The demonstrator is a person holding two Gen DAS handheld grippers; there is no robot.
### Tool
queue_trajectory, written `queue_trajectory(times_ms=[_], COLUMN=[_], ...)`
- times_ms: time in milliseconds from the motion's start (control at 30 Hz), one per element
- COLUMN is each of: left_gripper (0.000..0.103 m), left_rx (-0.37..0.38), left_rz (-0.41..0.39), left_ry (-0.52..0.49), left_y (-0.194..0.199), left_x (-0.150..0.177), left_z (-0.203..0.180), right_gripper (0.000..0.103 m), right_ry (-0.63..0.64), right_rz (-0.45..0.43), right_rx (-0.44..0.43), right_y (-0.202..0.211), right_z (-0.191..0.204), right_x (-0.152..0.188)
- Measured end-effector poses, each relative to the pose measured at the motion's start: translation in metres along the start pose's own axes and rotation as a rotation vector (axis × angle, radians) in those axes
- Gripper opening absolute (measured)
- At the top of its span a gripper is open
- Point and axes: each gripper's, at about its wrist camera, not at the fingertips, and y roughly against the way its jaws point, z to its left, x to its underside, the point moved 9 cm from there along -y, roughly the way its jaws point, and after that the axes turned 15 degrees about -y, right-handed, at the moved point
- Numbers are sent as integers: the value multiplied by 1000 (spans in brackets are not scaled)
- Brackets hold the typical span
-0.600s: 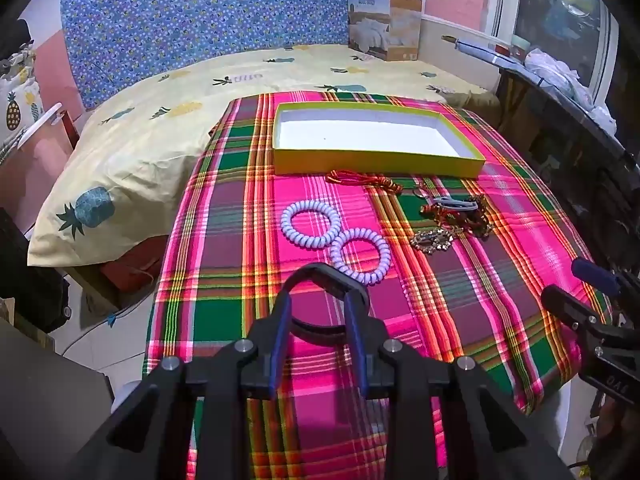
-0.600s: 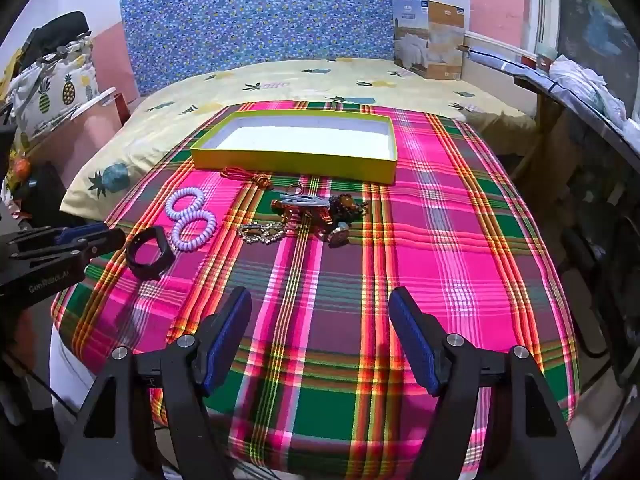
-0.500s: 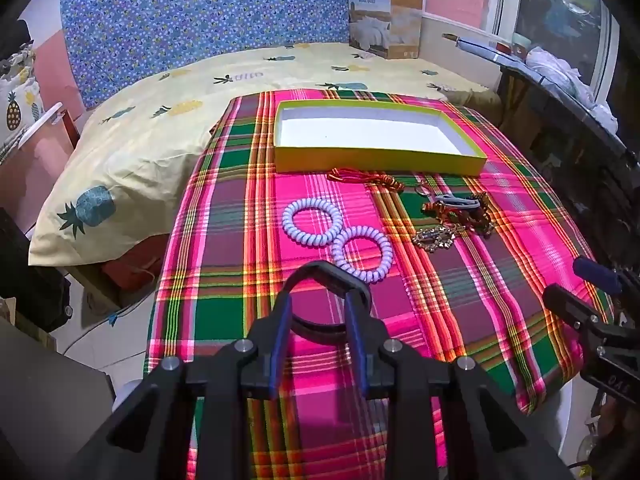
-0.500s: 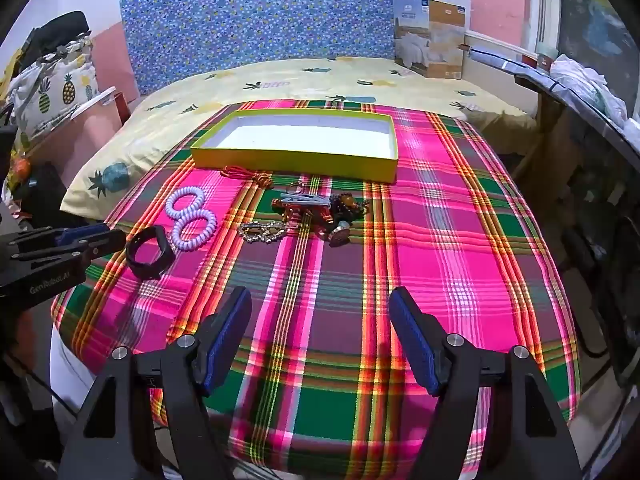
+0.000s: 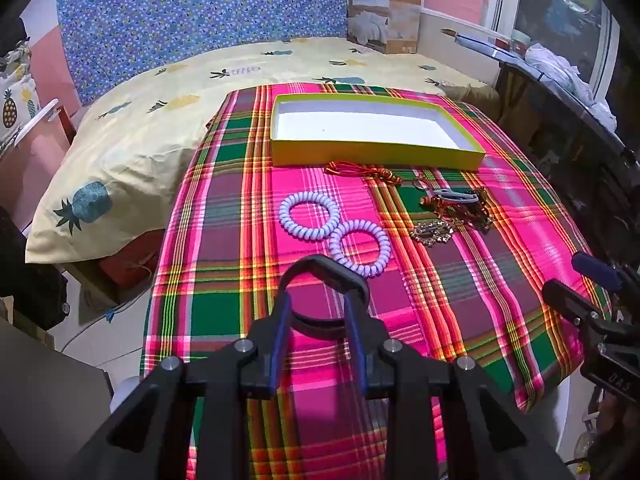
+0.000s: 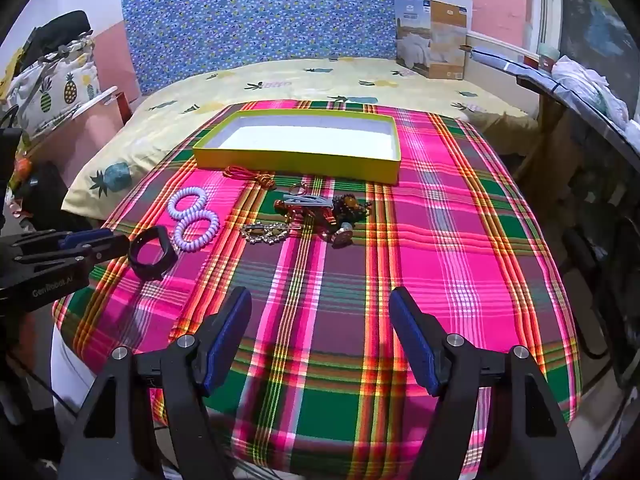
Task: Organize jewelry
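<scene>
My left gripper [image 5: 318, 308] is shut on a black bracelet [image 5: 326, 276] and holds it just above the plaid cloth; it shows from the side in the right wrist view [image 6: 151, 254]. Two lilac spiral hair ties [image 5: 334, 228] lie just beyond it. A red cord [image 5: 362, 171], a pile of brown beads and a clip [image 5: 456, 204] and a rhinestone chain [image 5: 432, 233] lie before the yellow-rimmed box [image 5: 376, 156], whose white inside is bare. My right gripper [image 6: 320, 320] is open and empty over the table's near right part.
The table with the plaid cloth [image 6: 440, 260] stands against a bed with a pineapple sheet [image 6: 320, 80]. A cardboard package [image 6: 434, 38] stands at the bed's far side. A dark shelf with clutter [image 6: 592, 92] runs along the right.
The left gripper with the black bracelet has crept slightly forward and up. The right gripper has barely moved.
</scene>
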Motion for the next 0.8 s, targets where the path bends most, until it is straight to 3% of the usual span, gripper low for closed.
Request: queue_trajectory(times_ms=[800], left_gripper=[28], left_rx=[14], left_rz=[5], left_ry=[-7], left_y=[0], left_x=[1], left_z=[-2], right_gripper=[71], right_ry=[4], right_rz=[4], right_rx=[-1], right_y=[-1], right_z=[2], right_x=[3])
